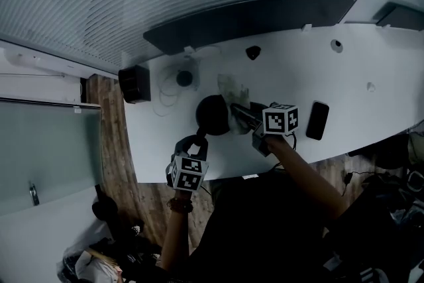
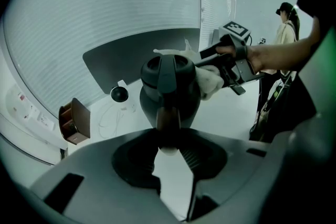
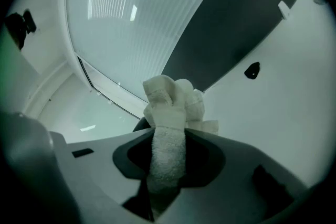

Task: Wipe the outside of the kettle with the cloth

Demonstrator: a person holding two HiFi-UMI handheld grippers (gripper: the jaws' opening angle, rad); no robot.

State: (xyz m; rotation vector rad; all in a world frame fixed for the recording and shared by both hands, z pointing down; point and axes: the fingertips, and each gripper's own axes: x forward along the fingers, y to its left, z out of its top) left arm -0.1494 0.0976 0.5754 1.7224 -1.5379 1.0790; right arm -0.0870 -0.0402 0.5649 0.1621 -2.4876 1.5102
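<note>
1. As I watch through the head view, the kettle [image 1: 212,114] shows dark and round over the white table [image 1: 371,63]. It is close to the near edge, between the two grippers. I cannot tell whether its base rests on the top.
2. The left gripper [image 1: 199,141] comes at the kettle from the near side, pointing steeply down. In its own view the jaws are closed on the kettle's handle [image 2: 168,119], which runs upright between them.
3. The right gripper [image 1: 240,117] reaches in from the right with its marker cube on top. Its jaws are clamped on the cloth [image 3: 168,149]. A white terry strip is pinched between them, and the rest is bunched beyond the tips.
4. In the left gripper view the bunched cloth touches the kettle's upper right flank, just beside the lid [image 2: 167,68].
5. Other things on the table:
   - A black phone [image 1: 317,120] lies right of the right gripper, apart from it.
   - A dark box [image 1: 134,83] stands at the left end.
   - A small round dark thing [image 1: 185,78] sits behind the kettle, with a thin pale cable looped beside it.
   - A long dark panel [image 1: 252,18] runs along the far edge.
6. A person [image 2: 286,34] stands in the background, at the right of the left gripper view.
</note>
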